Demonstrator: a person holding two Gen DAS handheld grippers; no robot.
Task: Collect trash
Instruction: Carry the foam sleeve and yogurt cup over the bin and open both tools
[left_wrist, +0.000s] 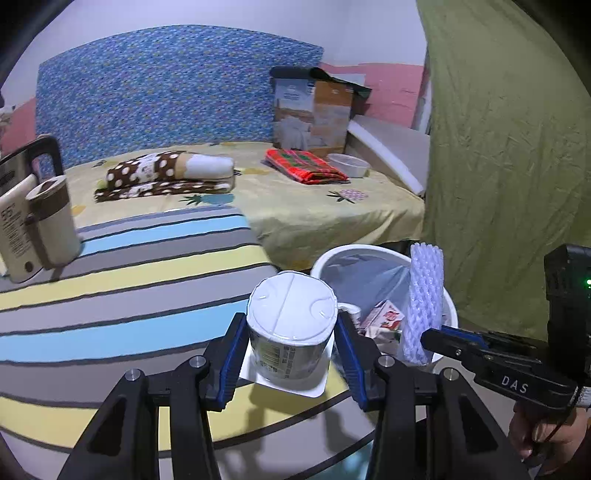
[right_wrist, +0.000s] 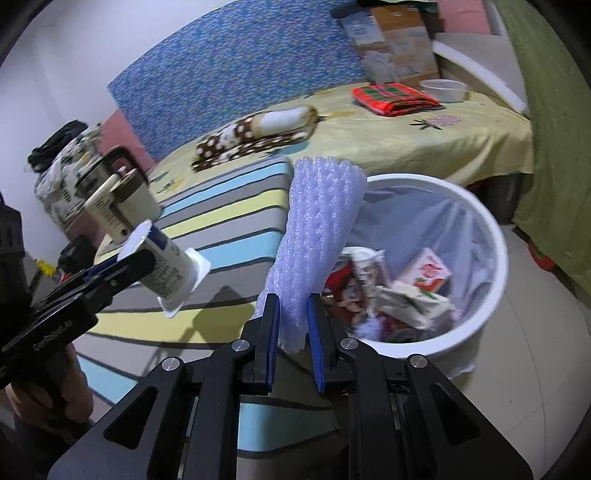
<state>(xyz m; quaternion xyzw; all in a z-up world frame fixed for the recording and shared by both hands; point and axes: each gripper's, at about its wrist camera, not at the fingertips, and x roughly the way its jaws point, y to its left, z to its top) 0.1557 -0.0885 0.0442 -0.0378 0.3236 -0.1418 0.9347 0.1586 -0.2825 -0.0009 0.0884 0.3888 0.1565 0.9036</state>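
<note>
left wrist: yogurt cup (left_wrist: 291, 325) between jaws

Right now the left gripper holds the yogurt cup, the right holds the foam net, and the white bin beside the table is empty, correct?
Not quite: the white bin already holds cartons and wrappers, as the right wrist view shows. The left gripper does hold the yogurt cup, the right gripper the foam net.

The label print on the yogurt cup (left_wrist: 286, 356) between the left gripper's (left_wrist: 291, 347) fingers is too blurred to read. Ahead of the right gripper (right_wrist: 291, 321), the foam net (right_wrist: 317, 236) hides part of the white bin's (right_wrist: 495, 236) near rim. The crumpled wrappers (right_wrist: 373, 291) inside are smeared, their print illegible.
</note>
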